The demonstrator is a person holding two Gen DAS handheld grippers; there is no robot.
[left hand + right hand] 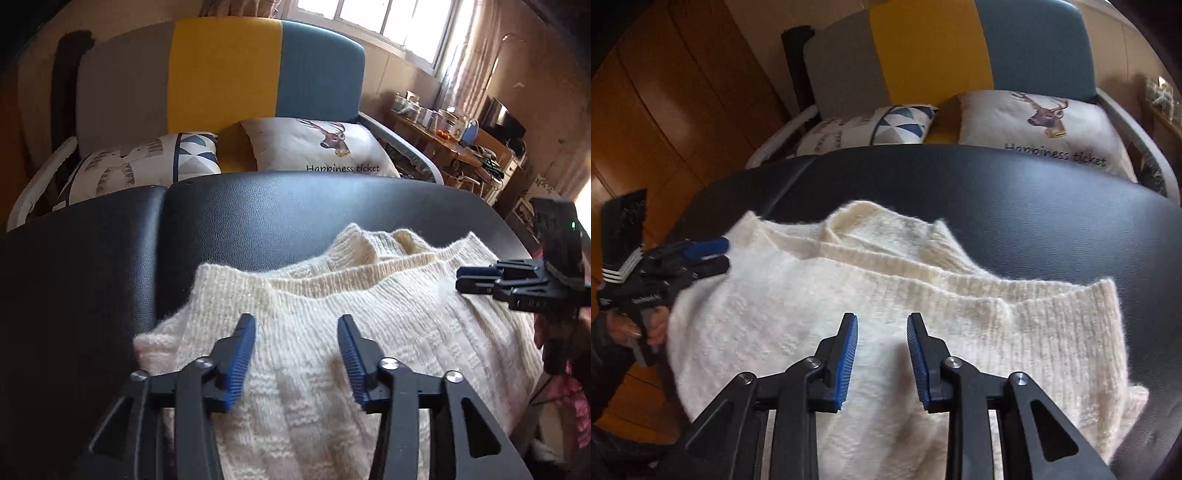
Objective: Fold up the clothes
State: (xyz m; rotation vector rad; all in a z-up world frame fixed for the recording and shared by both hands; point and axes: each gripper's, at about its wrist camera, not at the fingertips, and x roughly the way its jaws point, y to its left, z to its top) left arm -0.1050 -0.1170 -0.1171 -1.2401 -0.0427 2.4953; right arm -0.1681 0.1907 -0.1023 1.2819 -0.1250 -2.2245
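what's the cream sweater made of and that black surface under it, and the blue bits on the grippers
Sweater: chunky knit, probably wool or acrylic; ribbed stitches and fuzzy edges show.
Black surface: looks like leather or vinyl; fine grain, soft sheen, a seam between panels.
Blue pads: likely rubber or soft plastic; matte and ridged, on black, apparently hard plastic fingers.

Bare black leather-look table top (92, 258) lies open along its far edge and left side; a cream ribbed knit sweater (332, 332) blankets the near right, with two printed cushions (314, 147) beyond the far edge.
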